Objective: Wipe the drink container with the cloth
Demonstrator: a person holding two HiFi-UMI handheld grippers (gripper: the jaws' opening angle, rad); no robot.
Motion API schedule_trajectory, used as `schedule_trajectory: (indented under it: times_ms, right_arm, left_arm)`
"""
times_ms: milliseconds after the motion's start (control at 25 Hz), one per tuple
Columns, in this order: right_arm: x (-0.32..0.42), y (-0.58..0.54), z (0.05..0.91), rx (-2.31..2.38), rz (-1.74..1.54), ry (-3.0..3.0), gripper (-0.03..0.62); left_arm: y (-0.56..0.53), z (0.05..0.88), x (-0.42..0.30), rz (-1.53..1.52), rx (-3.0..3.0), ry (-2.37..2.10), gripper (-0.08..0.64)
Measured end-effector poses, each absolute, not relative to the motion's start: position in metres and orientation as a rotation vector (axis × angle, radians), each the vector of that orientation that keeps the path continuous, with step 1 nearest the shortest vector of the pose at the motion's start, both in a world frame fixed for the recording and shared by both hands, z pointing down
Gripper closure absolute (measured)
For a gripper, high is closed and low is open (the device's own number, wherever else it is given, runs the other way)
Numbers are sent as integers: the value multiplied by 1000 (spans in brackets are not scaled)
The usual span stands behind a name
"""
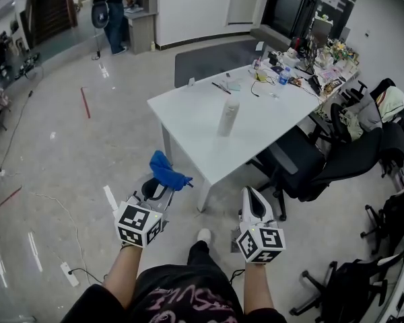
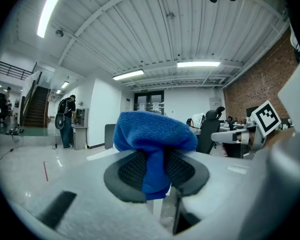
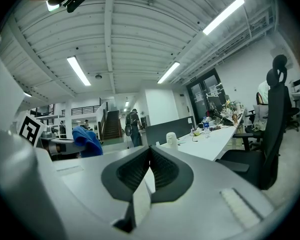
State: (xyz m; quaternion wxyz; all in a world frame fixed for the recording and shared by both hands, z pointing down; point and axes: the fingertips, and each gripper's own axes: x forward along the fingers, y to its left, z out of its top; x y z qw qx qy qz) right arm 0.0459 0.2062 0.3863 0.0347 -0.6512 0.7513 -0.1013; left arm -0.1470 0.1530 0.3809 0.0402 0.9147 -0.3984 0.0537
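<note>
A white drink container (image 1: 228,116) stands upright near the front of the white table (image 1: 188,120); in the right gripper view the container (image 3: 172,139) is small and far ahead. My left gripper (image 1: 159,187) is shut on a blue cloth (image 1: 167,171), well short of the table. The cloth (image 2: 152,139) bulges above the pinched jaws in the left gripper view, and the same cloth (image 3: 87,141) appears at the left of the right gripper view. My right gripper (image 1: 252,200) is shut with nothing in it, below the table's near corner.
Black office chairs (image 1: 316,163) crowd the table's right side. Clutter (image 1: 303,62) covers the table's far end, with a water bottle (image 1: 283,76) among it. A person (image 1: 114,9) stands far off by a counter. A power strip (image 1: 69,273) and cables lie on the floor at left.
</note>
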Motion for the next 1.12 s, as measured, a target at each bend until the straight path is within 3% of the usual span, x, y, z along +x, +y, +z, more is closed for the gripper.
schedule_trajectory:
  times_ms: [1120]
  right_arm:
    - [133, 7, 418, -2003, -474, 2352, 591]
  left_arm:
    - [-39, 418, -62, 294, 2698, -1201, 462]
